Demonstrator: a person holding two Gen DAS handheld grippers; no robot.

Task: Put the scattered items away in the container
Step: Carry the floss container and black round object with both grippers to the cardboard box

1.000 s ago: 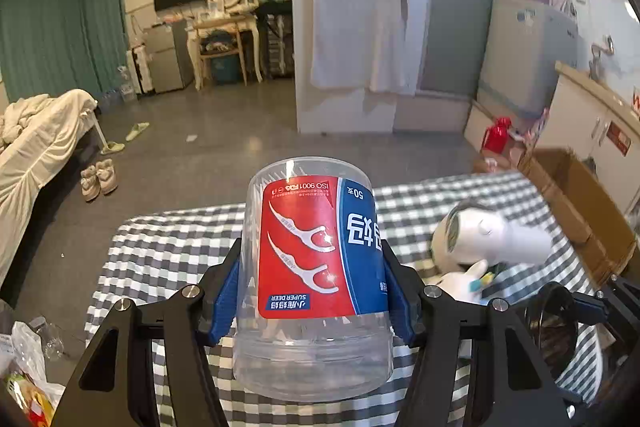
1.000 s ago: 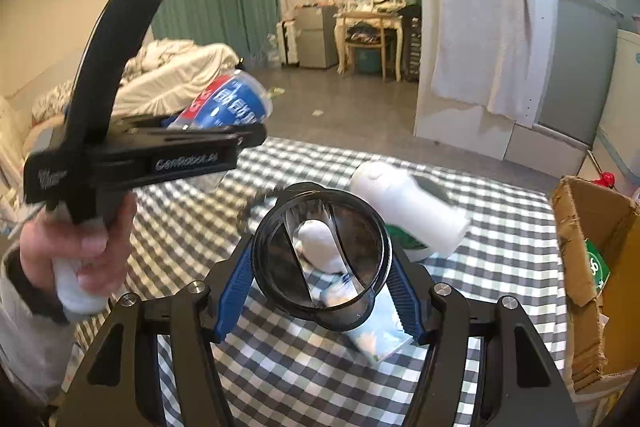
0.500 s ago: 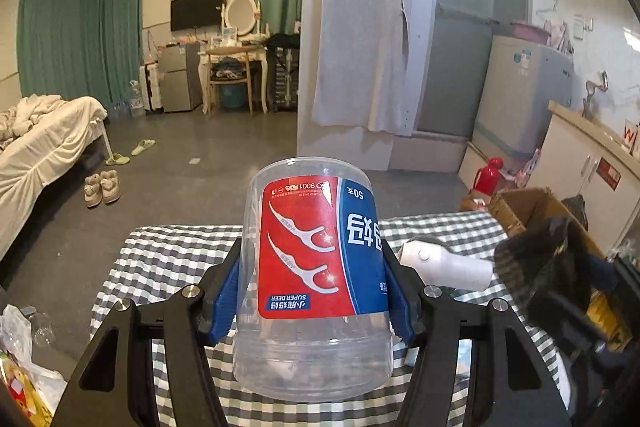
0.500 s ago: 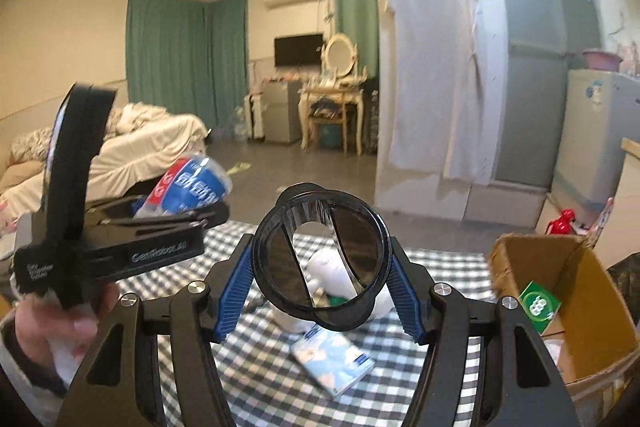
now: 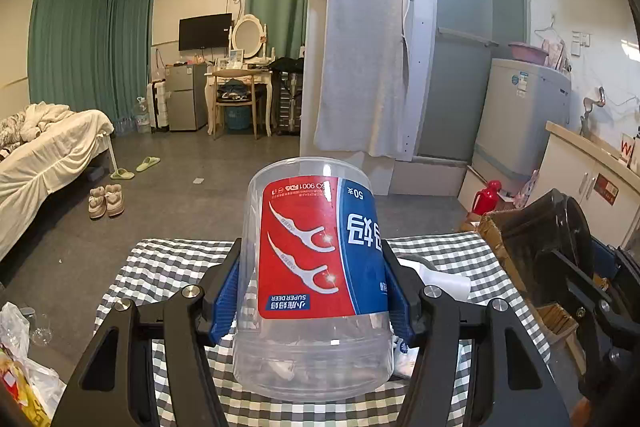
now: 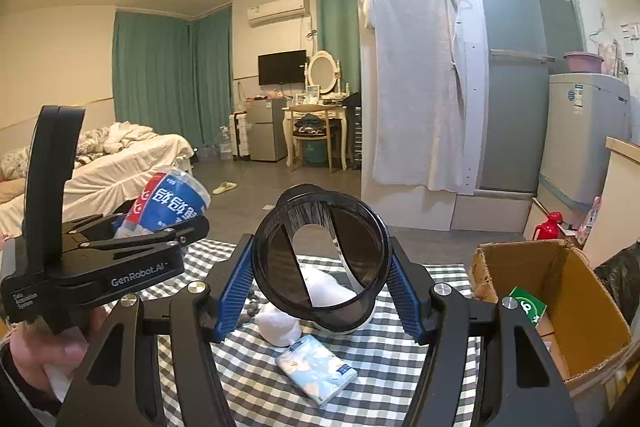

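My left gripper (image 5: 316, 291) is shut on a clear dental-floss-pick jar (image 5: 316, 279) with a red and blue label, held upside down above the checked table (image 5: 168, 259). It also shows in the right wrist view (image 6: 168, 205). My right gripper (image 6: 322, 277) is shut on a dark round lidded jar (image 6: 322, 251), held above the table; it shows in the left wrist view (image 5: 556, 239) too. The cardboard box (image 6: 576, 291) stands at the table's right end, open, with a green packet (image 6: 527, 305) inside.
On the table lie a tissue pack (image 6: 316, 367), a white hair dryer (image 5: 440, 277) and white socks (image 6: 280, 321). A bed (image 5: 40, 155) is at the left, a washing machine (image 5: 524, 115) and a cabinet (image 5: 592, 179) at the right.
Both grippers have risen and tilted up with their jars held fast. The right gripper with the dark jar has moved toward the cardboard box.
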